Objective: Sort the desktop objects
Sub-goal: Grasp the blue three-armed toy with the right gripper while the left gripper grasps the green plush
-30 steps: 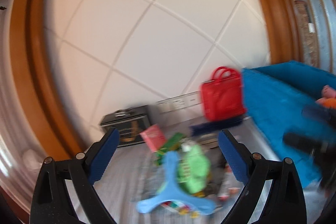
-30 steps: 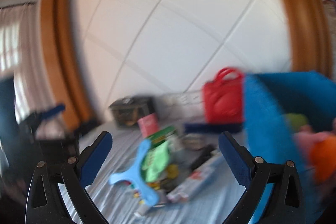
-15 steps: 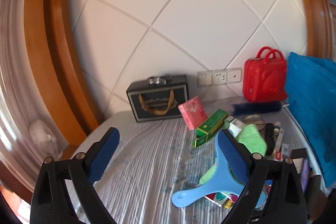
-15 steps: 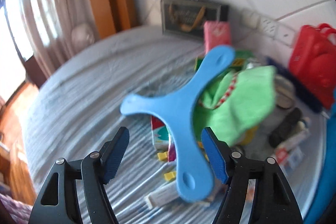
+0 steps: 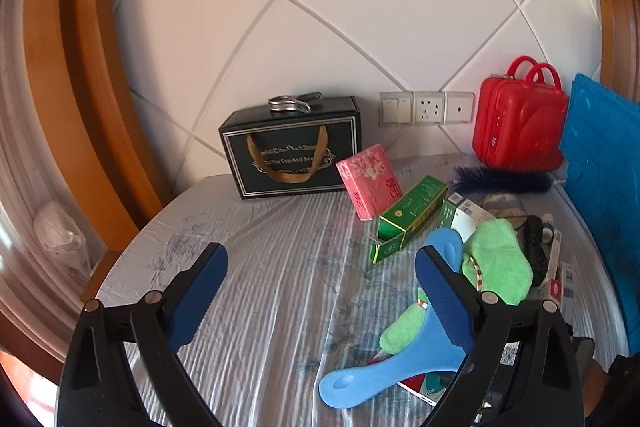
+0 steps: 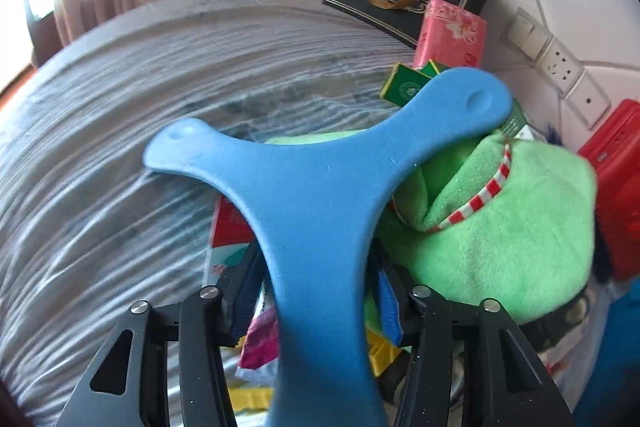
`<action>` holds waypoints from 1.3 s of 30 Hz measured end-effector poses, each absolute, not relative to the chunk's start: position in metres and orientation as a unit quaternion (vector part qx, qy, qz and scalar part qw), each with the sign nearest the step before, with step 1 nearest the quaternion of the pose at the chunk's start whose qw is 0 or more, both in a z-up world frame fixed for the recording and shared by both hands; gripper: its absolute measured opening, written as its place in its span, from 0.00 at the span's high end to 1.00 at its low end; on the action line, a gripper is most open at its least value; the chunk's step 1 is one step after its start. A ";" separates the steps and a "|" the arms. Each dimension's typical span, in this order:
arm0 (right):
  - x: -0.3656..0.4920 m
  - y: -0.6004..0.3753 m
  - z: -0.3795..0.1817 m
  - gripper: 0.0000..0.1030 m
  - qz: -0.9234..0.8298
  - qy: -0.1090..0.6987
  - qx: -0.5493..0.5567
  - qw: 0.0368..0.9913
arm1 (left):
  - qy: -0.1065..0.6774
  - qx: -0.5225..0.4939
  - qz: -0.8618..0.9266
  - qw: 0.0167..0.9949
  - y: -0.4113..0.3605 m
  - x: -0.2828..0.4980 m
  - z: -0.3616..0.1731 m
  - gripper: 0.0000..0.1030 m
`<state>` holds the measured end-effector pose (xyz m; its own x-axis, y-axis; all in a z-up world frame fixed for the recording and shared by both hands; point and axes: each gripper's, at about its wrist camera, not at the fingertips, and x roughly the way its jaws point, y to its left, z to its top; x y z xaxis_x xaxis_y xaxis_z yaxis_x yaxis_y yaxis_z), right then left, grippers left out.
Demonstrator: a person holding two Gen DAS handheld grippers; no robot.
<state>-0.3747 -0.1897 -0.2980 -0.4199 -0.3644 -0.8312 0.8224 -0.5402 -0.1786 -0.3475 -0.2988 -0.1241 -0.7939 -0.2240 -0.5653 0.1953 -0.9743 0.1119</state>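
Observation:
A blue three-armed boomerang [image 6: 312, 187] lies on top of a pile of small items, partly over a green plush piece [image 6: 500, 227] with a red-and-white striped trim. My right gripper [image 6: 316, 267] points steeply down with one arm of the boomerang between its jaws. The jaws are closing, and thin gaps still show beside both pads. In the left wrist view the boomerang [image 5: 400, 367] and the green plush [image 5: 500, 259] sit at the lower right. My left gripper [image 5: 320, 259] hangs open over the bare striped tablecloth [image 5: 260, 247], holding nothing.
A black gift box [image 5: 292, 151] stands against the tiled wall, with a pink tissue pack [image 5: 370, 183] and a green carton [image 5: 412, 215] in front. A red case [image 5: 516, 123], a dark blue brush [image 5: 500, 183] and a blue bin [image 5: 600, 167] are at the right.
Both views tipped down from the wall toward the table. The right gripper dropped onto the pile and its jaws narrowed around one boomerang arm. The left gripper shifted left over bare cloth.

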 end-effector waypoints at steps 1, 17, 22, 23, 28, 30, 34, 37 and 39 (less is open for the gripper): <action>-0.380 -0.188 -0.296 0.64 -0.788 0.279 0.398 0.378 | -0.028 0.303 -0.946 0.108 -0.298 -0.349 -0.127 0.07; -0.410 -0.048 -0.182 0.65 -0.849 -0.050 0.421 0.315 | -0.073 0.287 -0.955 0.008 -0.258 -0.344 -0.155 0.07; -0.412 -0.022 -0.163 0.65 -0.870 -0.058 0.400 0.282 | -0.105 0.307 -0.943 -0.070 -0.210 -0.348 -0.200 0.07; -0.412 -0.017 -0.162 0.65 -0.872 -0.061 0.398 0.280 | -0.115 0.311 -0.940 -0.082 -0.201 -0.350 -0.207 0.07; -0.413 -0.005 -0.156 0.65 -0.878 -0.073 0.386 0.274 | -0.170 0.314 -0.926 -0.126 -0.153 -0.369 -0.237 0.07; -0.416 -0.001 -0.155 0.65 -0.878 -0.078 0.383 0.275 | -0.188 0.306 -0.923 -0.135 -0.139 -0.381 -0.243 0.07; -0.422 0.006 -0.157 0.65 -0.877 -0.088 0.381 0.278 | -0.203 0.297 -0.922 -0.144 -0.120 -0.412 -0.252 0.07; -0.428 0.013 -0.158 0.65 -0.876 -0.100 0.380 0.281 | -0.226 0.304 -0.918 -0.114 -0.115 -0.427 -0.266 0.07; -0.430 0.016 -0.156 0.65 -0.878 -0.100 0.376 0.279 | -0.224 0.297 -0.923 -0.093 -0.123 -0.431 -0.267 0.07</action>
<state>-0.4300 0.0156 -0.1563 -0.5617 -0.5659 -0.6035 0.4153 -0.8238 0.3858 -0.4311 -0.1230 -0.2666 -0.8055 0.0392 -0.5913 -0.3060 -0.8820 0.3584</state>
